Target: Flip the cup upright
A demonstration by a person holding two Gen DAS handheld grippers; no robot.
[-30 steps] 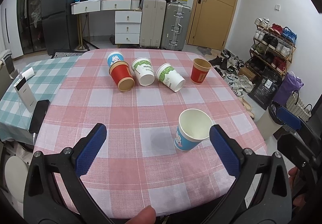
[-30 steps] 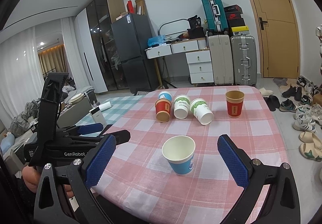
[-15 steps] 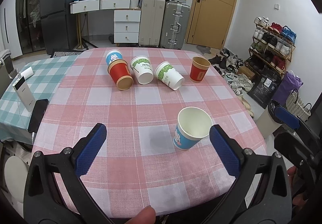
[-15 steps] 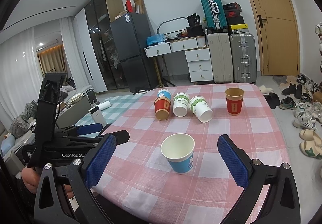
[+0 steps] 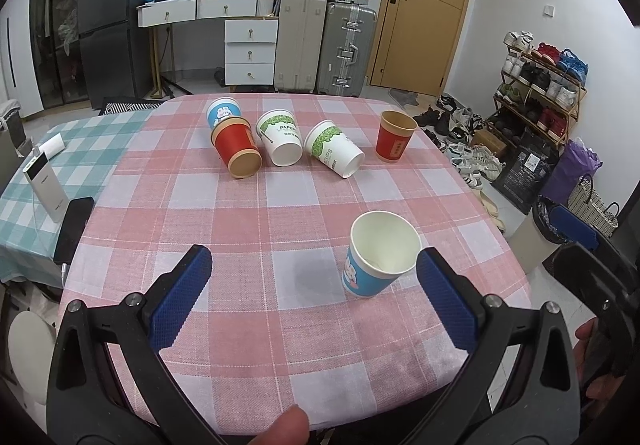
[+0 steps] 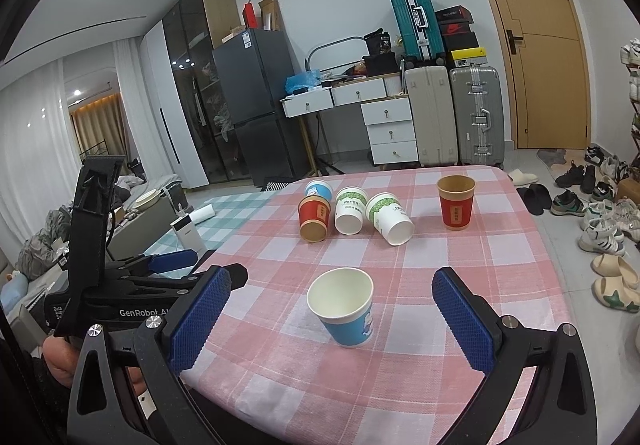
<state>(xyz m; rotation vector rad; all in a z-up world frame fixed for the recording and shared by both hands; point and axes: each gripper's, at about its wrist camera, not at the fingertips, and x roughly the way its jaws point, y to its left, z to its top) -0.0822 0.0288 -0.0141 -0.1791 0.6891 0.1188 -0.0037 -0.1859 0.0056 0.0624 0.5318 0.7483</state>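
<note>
The blue cup [image 5: 379, 260] [image 6: 345, 309] is seen standing upright near the front edge of the pink checked table [image 5: 248, 213] [image 6: 480, 269], its long axis vertical and its open mouth turned upward. The left gripper [image 5: 310, 277] and the right gripper [image 6: 330, 309] are both held wide open, nothing being gripped or touched. Six cups are counted: two upright, the blue cup and a red cup [image 5: 395, 142] [image 6: 456, 202] at far right, and four lying on their sides in a far row [image 5: 280, 143] [image 6: 352, 211].
</note>
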